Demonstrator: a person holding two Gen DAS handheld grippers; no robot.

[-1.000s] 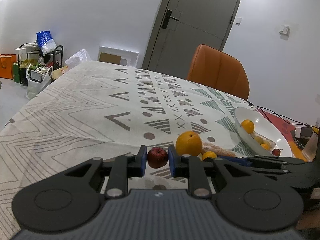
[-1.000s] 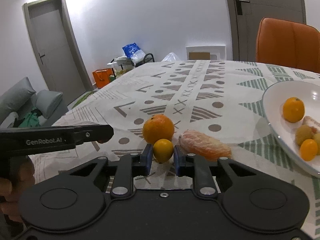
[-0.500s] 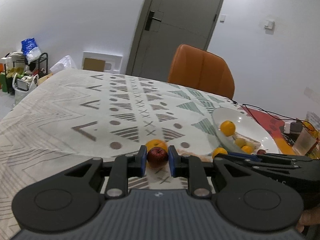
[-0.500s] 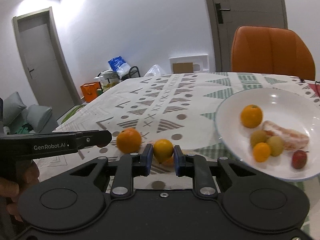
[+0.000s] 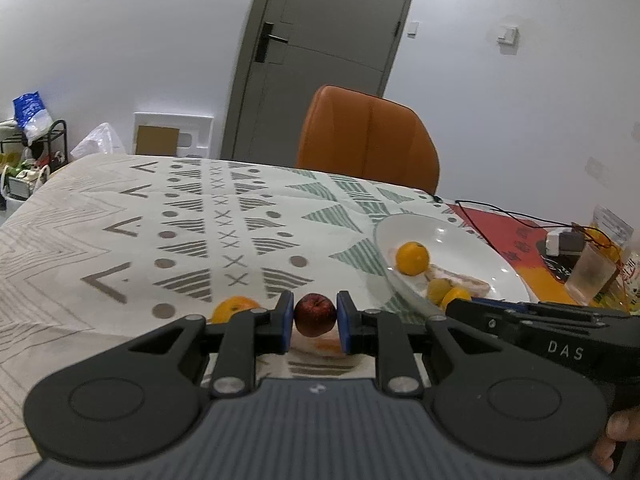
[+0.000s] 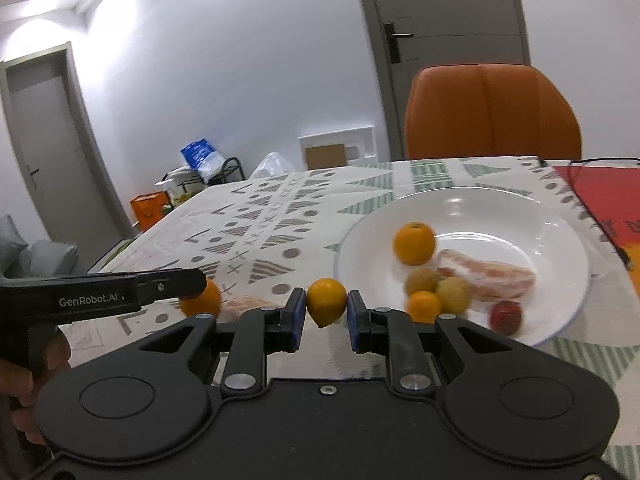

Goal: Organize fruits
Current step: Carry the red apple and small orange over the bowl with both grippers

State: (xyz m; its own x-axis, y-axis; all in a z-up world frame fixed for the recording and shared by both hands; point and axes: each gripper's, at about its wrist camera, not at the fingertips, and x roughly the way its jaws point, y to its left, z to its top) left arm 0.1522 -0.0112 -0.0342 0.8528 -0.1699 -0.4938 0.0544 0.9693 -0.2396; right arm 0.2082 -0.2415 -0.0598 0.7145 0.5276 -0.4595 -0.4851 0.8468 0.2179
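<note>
My left gripper [image 5: 315,322] is shut on a small dark red apple [image 5: 315,314] and holds it above the patterned tablecloth, left of the white plate [image 5: 472,240]. My right gripper [image 6: 326,314] is shut on a small yellow lemon [image 6: 326,301] just left of the plate's rim [image 6: 560,320]. The plate holds an orange [image 6: 414,243], a wrapped pinkish fruit [image 6: 492,276], two greenish-brown fruits, a small orange fruit [image 6: 423,305] and a small red fruit [image 6: 506,316]. A large orange [image 5: 234,307] and another wrapped fruit [image 6: 244,304] lie on the cloth.
An orange chair [image 5: 368,140] stands at the table's far side. A red mat with black cables [image 5: 516,220], a small box and a plastic cup [image 5: 592,272] lie at the right. Bags and a rack [image 5: 28,140] stand on the floor at left.
Both grippers have lifted with their fruit and swung right toward the plate. The plate is now larger and nearer in both views; the large orange has dropped behind to the left.
</note>
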